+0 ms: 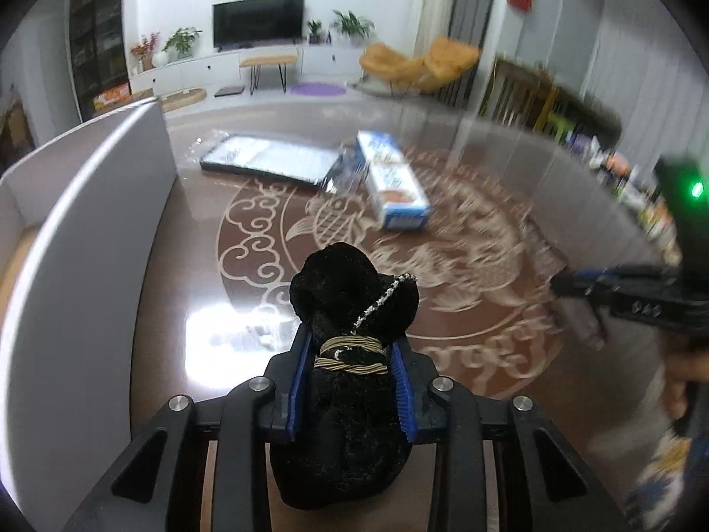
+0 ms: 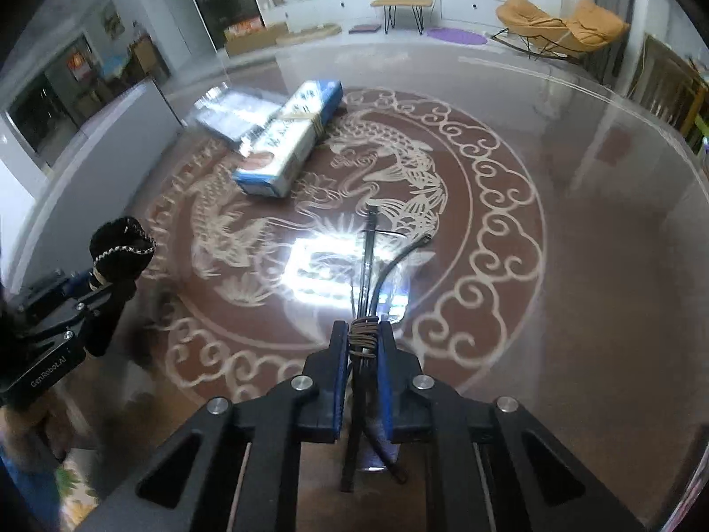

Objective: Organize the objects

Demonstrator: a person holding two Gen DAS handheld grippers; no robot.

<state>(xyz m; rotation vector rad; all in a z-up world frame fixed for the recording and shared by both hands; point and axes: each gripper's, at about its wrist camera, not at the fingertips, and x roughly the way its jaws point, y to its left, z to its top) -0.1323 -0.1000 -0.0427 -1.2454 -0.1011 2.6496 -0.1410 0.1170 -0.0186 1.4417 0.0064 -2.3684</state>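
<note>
Glass-topped table (image 2: 576,266), left gripper (image 1: 350,354) clamping black pouch (image 1: 350,310), right gripper (image 2: 363,354) pinching blurred rods (image 2: 370,257)

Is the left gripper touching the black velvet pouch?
Touching. The left wrist view shows the left gripper with both blue pads pressed against the black velvet pouch at its cord-tied neck.

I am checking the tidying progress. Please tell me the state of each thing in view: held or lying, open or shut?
Left gripper: shut on the black velvet pouch.
Black velvet pouch: held above the table, neck tied with cord.
Right gripper: shut on the black rod bundle.
Black rod bundle: held, bound with brown cord.
Blue box: lying flat on the table, banded.
Flat packet: lying on the table.
White bin: upright, contents hidden.
</note>
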